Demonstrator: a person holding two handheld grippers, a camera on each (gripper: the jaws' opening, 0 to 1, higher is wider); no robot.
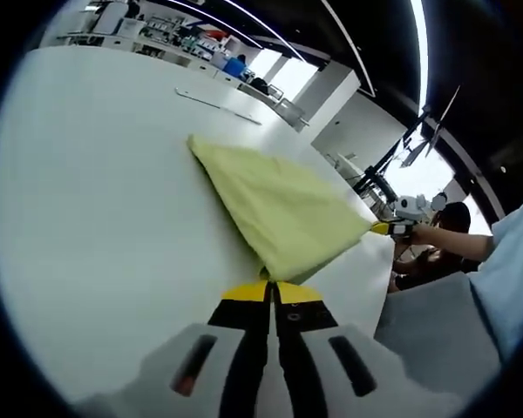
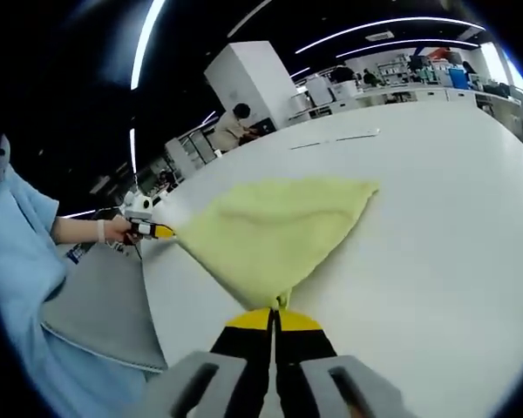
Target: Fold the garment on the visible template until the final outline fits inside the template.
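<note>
Yellow-tipped jaws of the left gripper [image 1: 271,292] are seen pressed together on a corner of the pale yellow garment [image 1: 275,209], at the near edge of the white table [image 1: 87,209]. In the right gripper view, the right gripper [image 2: 275,318] is likewise seen pinching another corner of the garment [image 2: 270,231], its jaws closed on the cloth. Each gripper is also caught in the other's view, at the side, held in the person's hand [image 2: 115,229].

The garment is held stretched between the two grips, while its far portion lies flat on the table and runs out to a far corner. Beyond it, faint thin lines on the tabletop [image 1: 218,103] are visible; whether they mark the template cannot be told.

A slip is judged the main risk: only a small bite of cloth appears to be held in each grip, so a hard pull could free a corner. If the corners are carried unevenly, a skewed fold could be laid. Since the cloth is held close to the table's near edge, part of it could be dragged off.
</note>
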